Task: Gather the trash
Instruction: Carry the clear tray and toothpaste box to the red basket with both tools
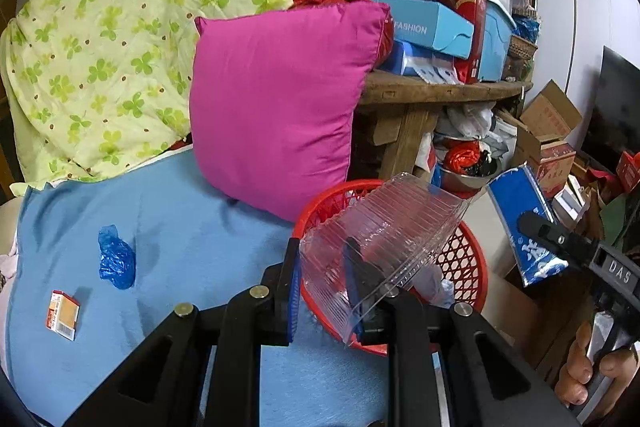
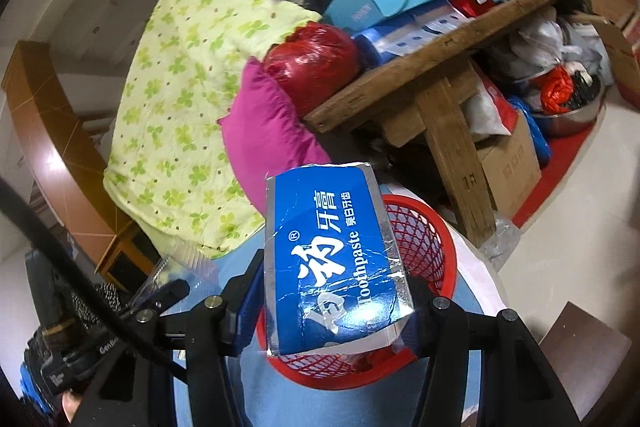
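Both grippers hover at the red mesh basket (image 1: 464, 259), which sits at the edge of the blue bedsheet (image 1: 180, 227) as the collection point; each piece of trash is carried over its rim, presumably so that a release drops it straight in. Left gripper (image 1: 324, 287): jaws drawn nearly together, pinching one wall of the clear plastic clamshell container (image 1: 384, 227), which tilts up over the basket mouth. Right gripper (image 2: 332, 303): jaws about half apart, clamped on the sides of the blue toothpaste box (image 2: 332, 251); box is creased and slants up above the basket (image 2: 424, 247). Not yet collected, judging from the sheet: a crumpled blue plastic bag (image 1: 116, 259) and a small orange-and-white carton (image 1: 63, 314), lying near each other, well apart from the basket. The magenta pillow (image 1: 280, 107) leans just behind the basket.
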